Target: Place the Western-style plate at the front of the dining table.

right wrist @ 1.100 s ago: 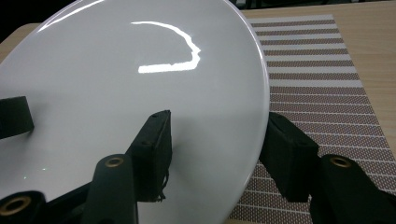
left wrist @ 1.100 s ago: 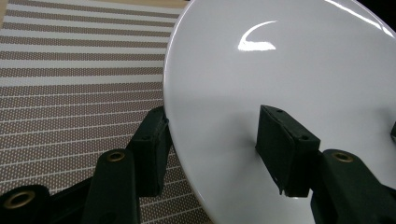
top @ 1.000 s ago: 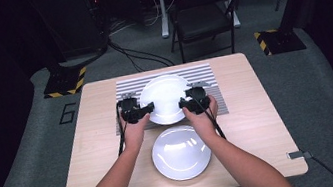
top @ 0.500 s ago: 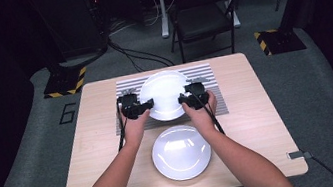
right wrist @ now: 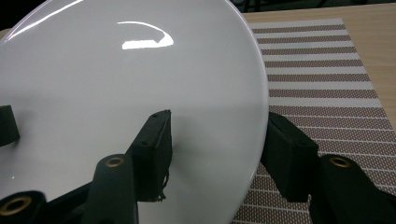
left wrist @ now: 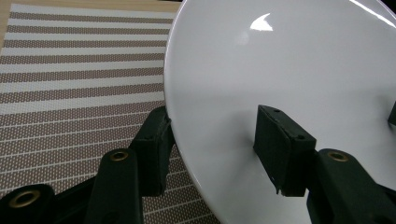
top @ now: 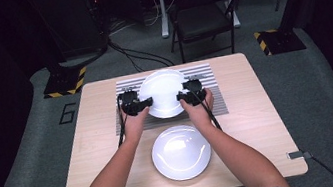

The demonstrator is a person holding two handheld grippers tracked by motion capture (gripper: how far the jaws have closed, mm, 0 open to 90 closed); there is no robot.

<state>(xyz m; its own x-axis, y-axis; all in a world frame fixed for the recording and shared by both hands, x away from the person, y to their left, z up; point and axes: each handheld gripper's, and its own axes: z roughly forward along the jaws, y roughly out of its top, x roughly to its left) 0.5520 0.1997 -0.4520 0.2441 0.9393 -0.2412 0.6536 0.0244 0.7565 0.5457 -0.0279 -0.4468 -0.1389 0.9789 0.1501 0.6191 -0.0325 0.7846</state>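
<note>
Over the striped mat (top: pixel 215 97), each gripper (top: pixel 139 106) (top: pixel 187 97) clamps the white plate's (top: pixel 164 91) rim.

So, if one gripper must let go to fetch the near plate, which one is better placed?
Neither clearly. The left gripper and right gripper straddle opposite rims of the far plate, and the near plate lies centred between both forearms. Releasing either may tip the far plate.

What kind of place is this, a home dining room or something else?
Probably a lab or recording studio, not a home. The small wooden table stands alone on grey carpet among dark surroundings, stand bases with yellow-black hazard tape flank it, and loose cables run over the floor near a folding chair.
</note>
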